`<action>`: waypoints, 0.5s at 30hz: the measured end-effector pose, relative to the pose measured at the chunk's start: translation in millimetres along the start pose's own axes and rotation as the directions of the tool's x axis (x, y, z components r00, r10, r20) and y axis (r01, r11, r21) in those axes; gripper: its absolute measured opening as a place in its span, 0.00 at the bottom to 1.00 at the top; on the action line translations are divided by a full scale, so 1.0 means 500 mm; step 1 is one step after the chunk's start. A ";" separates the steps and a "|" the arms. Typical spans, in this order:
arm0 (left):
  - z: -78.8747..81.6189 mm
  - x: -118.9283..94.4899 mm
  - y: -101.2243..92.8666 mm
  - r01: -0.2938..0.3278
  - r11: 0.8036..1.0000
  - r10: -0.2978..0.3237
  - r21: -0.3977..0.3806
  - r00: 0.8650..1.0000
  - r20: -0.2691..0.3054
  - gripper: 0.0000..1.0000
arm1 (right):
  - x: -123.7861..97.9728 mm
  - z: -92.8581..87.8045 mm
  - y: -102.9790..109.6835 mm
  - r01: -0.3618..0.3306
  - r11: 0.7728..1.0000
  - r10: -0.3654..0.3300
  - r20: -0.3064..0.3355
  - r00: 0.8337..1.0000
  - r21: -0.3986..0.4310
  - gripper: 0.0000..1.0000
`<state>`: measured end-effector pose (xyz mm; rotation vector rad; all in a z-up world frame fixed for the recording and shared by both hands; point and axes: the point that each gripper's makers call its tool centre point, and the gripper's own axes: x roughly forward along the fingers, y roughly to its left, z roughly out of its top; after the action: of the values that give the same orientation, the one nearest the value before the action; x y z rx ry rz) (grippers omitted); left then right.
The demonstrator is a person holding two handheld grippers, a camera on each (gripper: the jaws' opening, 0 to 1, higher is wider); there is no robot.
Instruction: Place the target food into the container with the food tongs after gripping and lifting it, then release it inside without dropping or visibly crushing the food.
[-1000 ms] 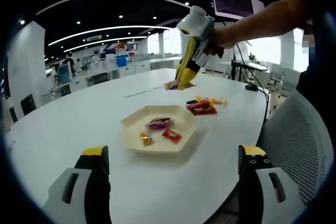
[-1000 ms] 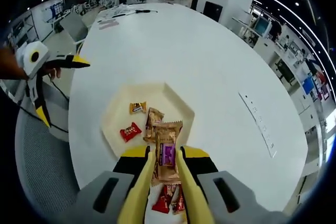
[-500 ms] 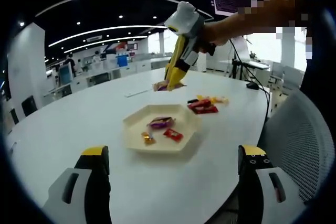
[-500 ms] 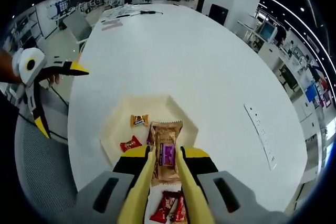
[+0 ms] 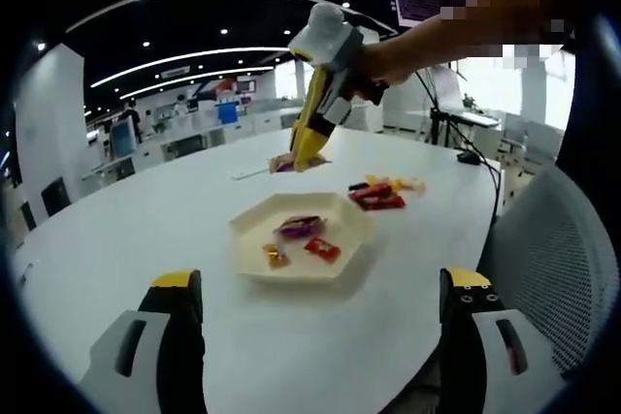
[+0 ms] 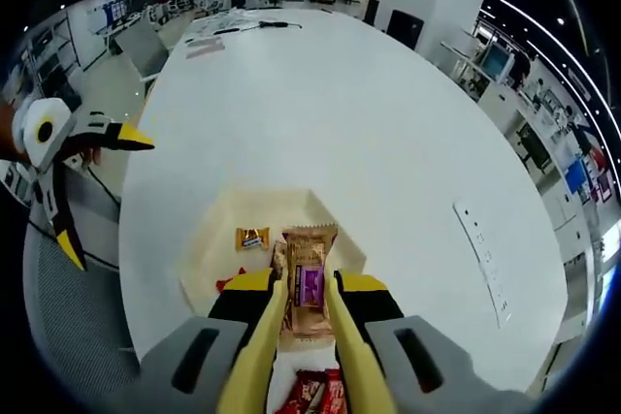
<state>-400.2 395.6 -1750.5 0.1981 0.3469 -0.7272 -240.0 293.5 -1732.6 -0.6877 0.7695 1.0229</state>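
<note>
Right gripper view looked down along my right claw (image 6: 307, 322), whose yellow tongs (image 6: 260, 351) were pinching a tan snack packet with a purple label (image 6: 308, 283). The packet was lifted clear of the white desk (image 6: 369, 113) and hung over the near edge of the cream hexagonal tray (image 6: 209, 239). Inside the tray I could see a small orange wrapped candy (image 6: 252, 238) and part of a red one beside the claw. A few red packets (image 6: 315, 393) lay on the desk below the claw, outside the tray. My left claw (image 6: 73, 186) showed at the left edge of this view, held off the desk's edge with its jaws spread wide, holding nothing.

Left gripper view showed the same scene from across the desk: the right claw (image 5: 303, 155) held high in a hand (image 5: 383, 50), the packet (image 5: 283, 161) at its tip, beyond the far side of the tray (image 5: 254, 261). The tray held a purple-wrapped piece (image 5: 298, 227), an orange candy (image 5: 275, 256) and a red candy (image 5: 321, 249). More loose sweets (image 5: 380, 193) sat on the desk, near the tray but apart from it.

I judged the carrying step was in hand: food gripped and lifted, not yet in the tray. Next I would need to bring it over the tray's middle, lower it close, then ease the tongs apart gently.
</note>
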 end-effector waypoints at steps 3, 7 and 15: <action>0.001 0.000 -0.002 0.005 1.000 -0.005 0.002 1.000 0.001 0.99 | 0.001 0.002 -0.004 0.002 1.000 -0.002 0.002 1.000 -0.001 0.22; 0.001 0.000 0.000 0.003 1.000 -0.003 -0.009 1.000 0.005 0.98 | 0.005 0.005 -0.007 0.005 1.000 -0.005 0.012 1.000 -0.015 0.22; 0.006 -0.002 0.001 0.006 1.000 -0.005 -0.026 1.000 0.020 0.98 | 0.019 0.006 -0.008 0.000 1.000 0.001 0.012 1.000 -0.021 0.23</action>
<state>-400.0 395.9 -1747.3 0.1655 0.3378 -0.7294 -232.5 298.8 -1738.3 -0.6984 0.7491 1.0360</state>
